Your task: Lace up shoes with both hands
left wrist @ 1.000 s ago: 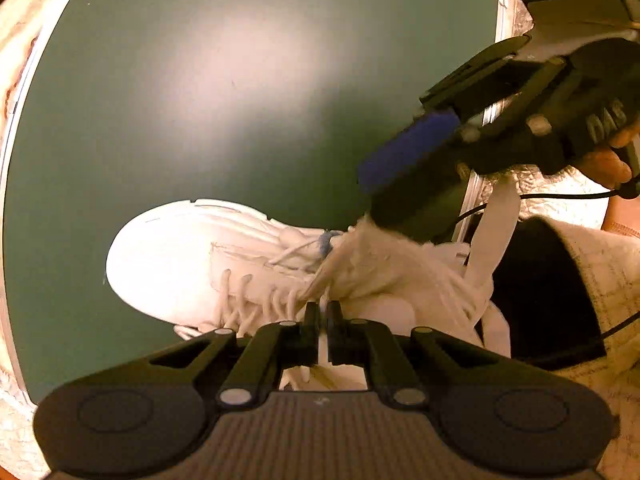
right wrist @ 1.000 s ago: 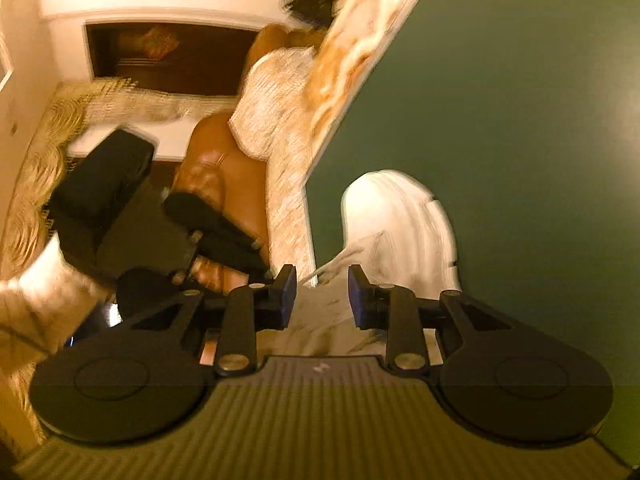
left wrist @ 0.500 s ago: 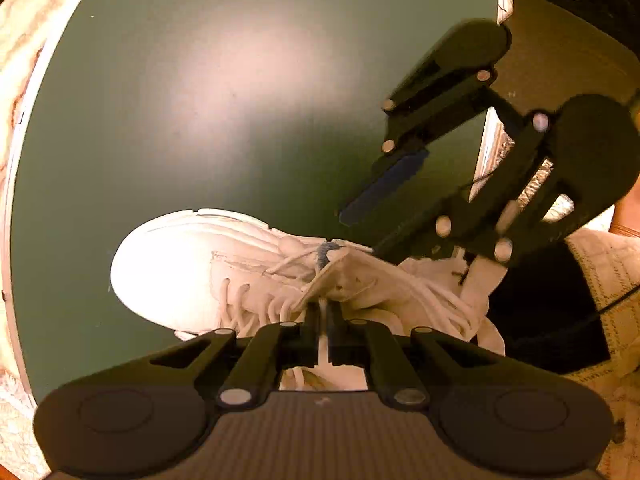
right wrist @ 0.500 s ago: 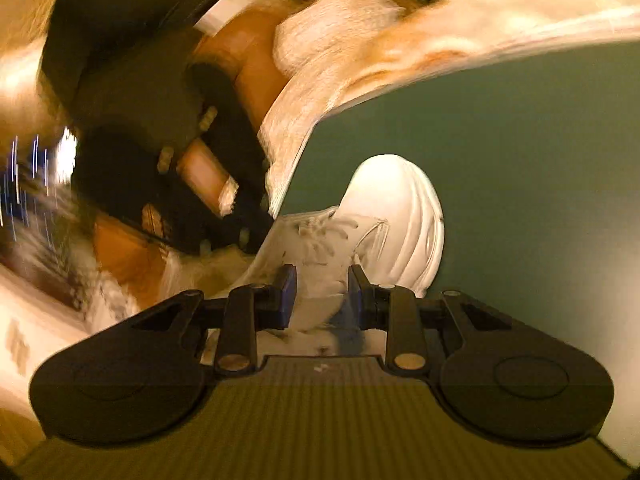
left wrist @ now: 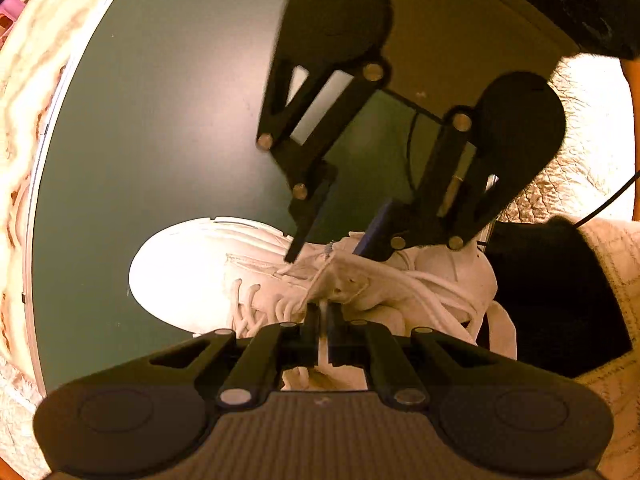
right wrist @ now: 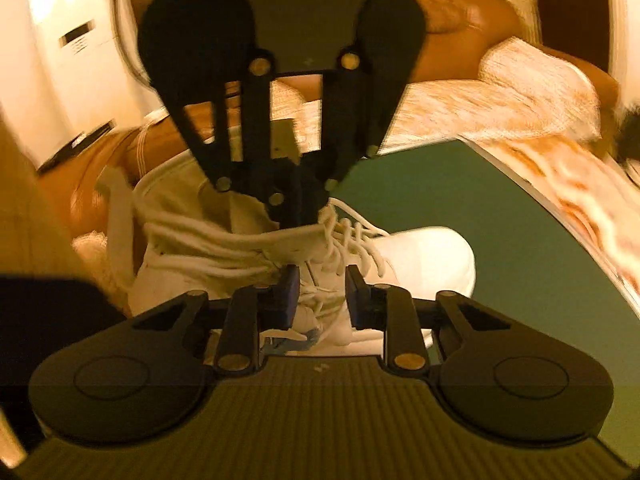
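Pinching the tongue (left wrist: 340,276) of the white sneaker (left wrist: 208,268), left gripper (left wrist: 323,320) is clamped on it | right gripper (right wrist: 320,292) jaws apart, poised over the laces (right wrist: 348,236) | sneaker lies on its side on the green table (left wrist: 160,120), toe away from the person.

Warm amber light tints both views, and the white shoe (left wrist: 192,276) beyond the left tool (left wrist: 323,322) is blown out at its toe, while a soft sheen lies on the green worktop (left wrist: 160,120) above it. The right tool (right wrist: 320,294) view is smeared with motion blur behind and beside the tool. Fisheye curvature bends the worktop edges, and both tools read as near-black silhouettes.
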Demonstrator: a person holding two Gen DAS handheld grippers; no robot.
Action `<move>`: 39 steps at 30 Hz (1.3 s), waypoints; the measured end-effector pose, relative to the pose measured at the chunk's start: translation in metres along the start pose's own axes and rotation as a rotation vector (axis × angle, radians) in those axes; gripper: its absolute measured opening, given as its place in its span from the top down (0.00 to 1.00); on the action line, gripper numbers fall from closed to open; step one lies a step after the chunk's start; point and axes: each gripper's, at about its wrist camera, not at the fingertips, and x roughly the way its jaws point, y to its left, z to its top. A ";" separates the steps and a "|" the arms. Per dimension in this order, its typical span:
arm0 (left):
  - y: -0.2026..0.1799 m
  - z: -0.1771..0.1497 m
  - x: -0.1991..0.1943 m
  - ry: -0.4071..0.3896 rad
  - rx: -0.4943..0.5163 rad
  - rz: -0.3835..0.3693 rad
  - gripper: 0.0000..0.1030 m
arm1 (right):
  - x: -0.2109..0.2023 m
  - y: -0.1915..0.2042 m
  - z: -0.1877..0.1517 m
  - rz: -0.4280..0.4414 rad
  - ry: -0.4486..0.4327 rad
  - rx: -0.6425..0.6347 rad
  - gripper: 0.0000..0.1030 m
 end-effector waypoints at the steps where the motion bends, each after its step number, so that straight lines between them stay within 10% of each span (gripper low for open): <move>1: 0.002 -0.001 0.002 -0.003 -0.001 -0.002 0.97 | 0.004 -0.001 0.002 0.021 0.014 -0.028 0.81; 14: 0.000 -0.010 -0.006 -0.036 -0.024 0.006 0.96 | 0.026 -0.002 0.017 0.086 0.087 -0.123 0.98; 18: -0.009 -0.014 -0.018 -0.078 -0.064 0.067 0.68 | 0.022 -0.001 0.003 0.011 0.064 0.152 0.98; 29: -0.010 -0.021 -0.018 -0.157 -0.119 -0.001 0.87 | 0.006 -0.006 -0.056 -0.012 -0.093 1.032 0.95; 35: -0.014 -0.027 -0.013 -0.143 -0.088 0.026 0.91 | -0.006 -0.001 -0.039 -0.102 -0.058 0.767 0.96; 39: -0.014 -0.029 -0.010 -0.146 -0.082 0.029 0.91 | 0.009 0.010 -0.016 -0.129 -0.002 0.406 0.75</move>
